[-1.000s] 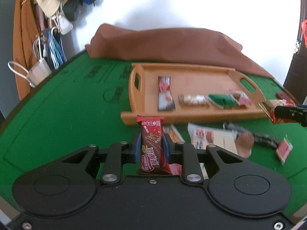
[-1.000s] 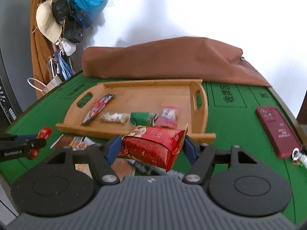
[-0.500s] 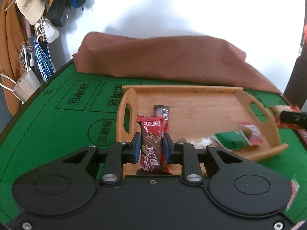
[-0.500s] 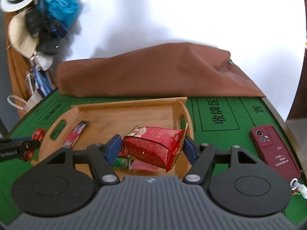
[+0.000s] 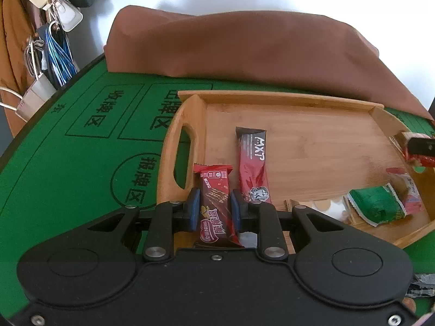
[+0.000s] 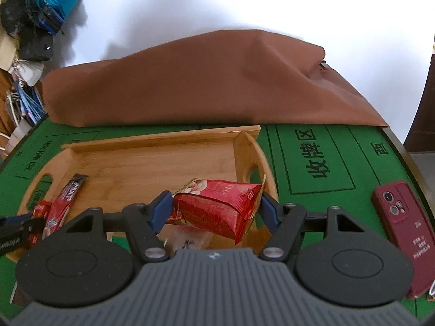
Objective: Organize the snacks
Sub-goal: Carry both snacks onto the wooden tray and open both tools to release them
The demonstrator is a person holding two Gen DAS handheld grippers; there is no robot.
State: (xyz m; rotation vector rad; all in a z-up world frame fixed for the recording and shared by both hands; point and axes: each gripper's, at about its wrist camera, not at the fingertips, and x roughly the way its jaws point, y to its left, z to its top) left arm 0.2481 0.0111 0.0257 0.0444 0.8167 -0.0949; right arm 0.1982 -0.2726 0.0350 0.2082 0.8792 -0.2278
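Note:
My left gripper [image 5: 213, 207] is shut on a brown and red chocolate bar [image 5: 214, 206], held over the left end of the wooden tray [image 5: 299, 100]. Inside the tray lie a dark red stick packet [image 5: 251, 163], a clear cracker pack [image 5: 326, 209], a green packet [image 5: 376, 205] and a pink packet [image 5: 410, 193]. My right gripper [image 6: 216, 207] is shut on a puffy red snack bag [image 6: 217, 206] above the tray's [image 6: 152, 141] right end. The left gripper shows at the left edge [image 6: 16, 231] of the right wrist view, the right one at the right edge [image 5: 420, 146] of the left wrist view.
The tray sits on a green felt table [image 5: 81, 168] with printed markings. A brown cloth-covered bulk [image 6: 204, 81] lies behind it by the white wall. A red phone [image 6: 402, 233] rests on the felt to the right. Bags and hats [image 5: 49, 27] hang at the far left.
Both grippers have carried their snacks forward from the table's front to over the tray, and dipped lower. The loose packets on the felt have dropped out of view. Both grips are unchanged.

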